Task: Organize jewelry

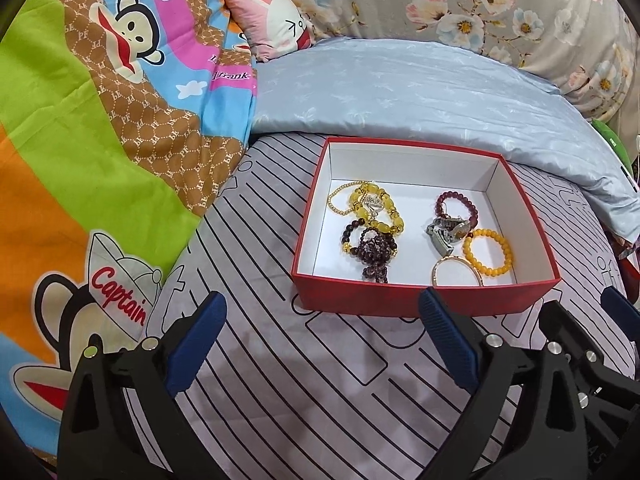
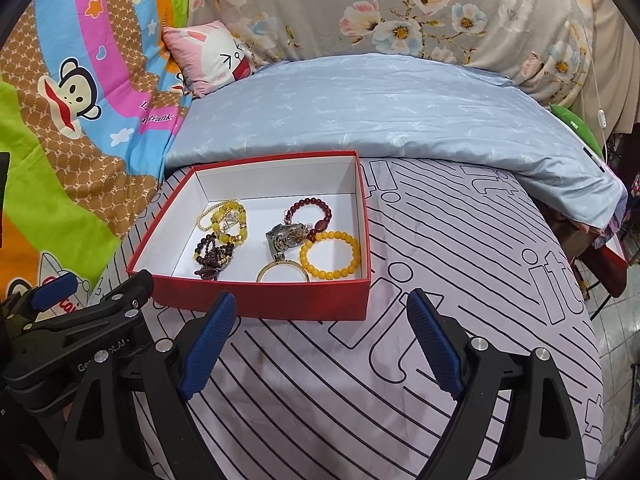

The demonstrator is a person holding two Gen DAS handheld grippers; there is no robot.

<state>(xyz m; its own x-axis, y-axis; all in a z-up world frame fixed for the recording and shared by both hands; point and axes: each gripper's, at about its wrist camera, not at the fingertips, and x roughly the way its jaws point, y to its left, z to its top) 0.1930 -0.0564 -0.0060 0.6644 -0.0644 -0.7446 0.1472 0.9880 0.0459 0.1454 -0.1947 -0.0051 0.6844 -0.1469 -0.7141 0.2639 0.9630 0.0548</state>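
A red box (image 1: 420, 300) with a white inside sits on the striped bed sheet; it also shows in the right wrist view (image 2: 256, 300). Inside lie several bracelets: a yellow bead bracelet (image 1: 488, 252) (image 2: 330, 254), a dark red one (image 1: 458, 204) (image 2: 312, 210), a purple one (image 1: 374, 250) (image 2: 212, 256), pale yellow beads (image 1: 372, 204) (image 2: 228, 220), a gold bangle (image 1: 456, 270) (image 2: 282, 272) and a silver watch (image 1: 448, 232) (image 2: 286, 238). My left gripper (image 1: 322, 320) is open and empty, just before the box. My right gripper (image 2: 322, 316) is open and empty, at the box's front right.
A pale blue quilt (image 1: 400, 92) lies behind the box. A colourful cartoon blanket (image 1: 80, 140) is at the left, with a pink cushion (image 1: 268, 20) and a floral cover (image 1: 500, 8) at the back. The bed's edge and floor show at the right (image 2: 616, 340).
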